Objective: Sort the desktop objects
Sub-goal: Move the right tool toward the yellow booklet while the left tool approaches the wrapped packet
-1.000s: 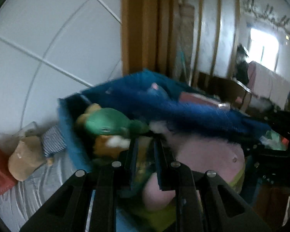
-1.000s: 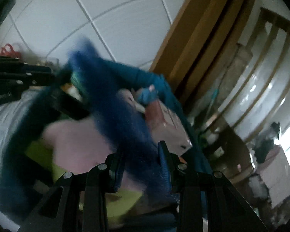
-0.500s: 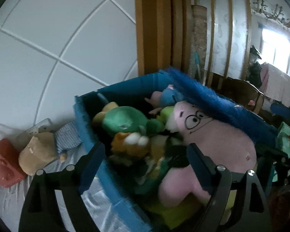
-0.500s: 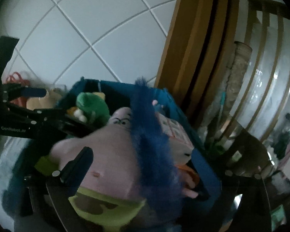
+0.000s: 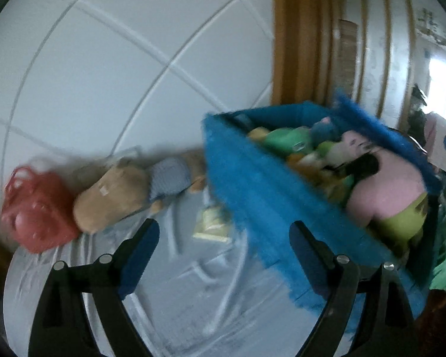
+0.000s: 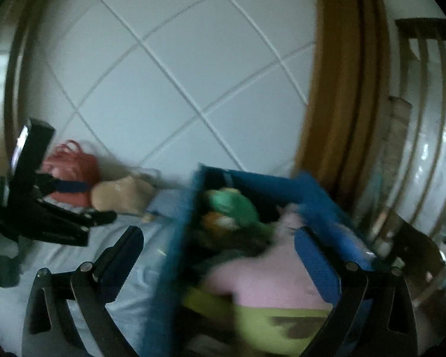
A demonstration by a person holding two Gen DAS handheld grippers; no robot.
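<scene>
A blue fabric bin [image 5: 252, 184] stands on the pale table, packed with plush toys: a pink star plush with green shorts [image 5: 389, 184] and a green plush [image 5: 285, 142]. In the right wrist view the bin [image 6: 175, 255] is close below, with the pink plush [image 6: 270, 279] and green plush [image 6: 232, 205] inside. My left gripper [image 5: 223, 238] is open and empty, in front of the bin's left side. My right gripper [image 6: 220, 241] is open and empty above the bin. The left gripper also shows in the right wrist view [image 6: 44, 208], at the left.
A tan plush in a striped shirt [image 5: 116, 193] and a red plastic basket [image 5: 35, 211] lie left of the bin against the white tiled wall. A small pale packet [image 5: 211, 223] lies by the bin's corner. A wooden door frame [image 5: 300, 35] rises behind the bin.
Both grippers went from shut on the bin's furry blue handles to open, letting go. Both then backed off to the left, away from the bin.
</scene>
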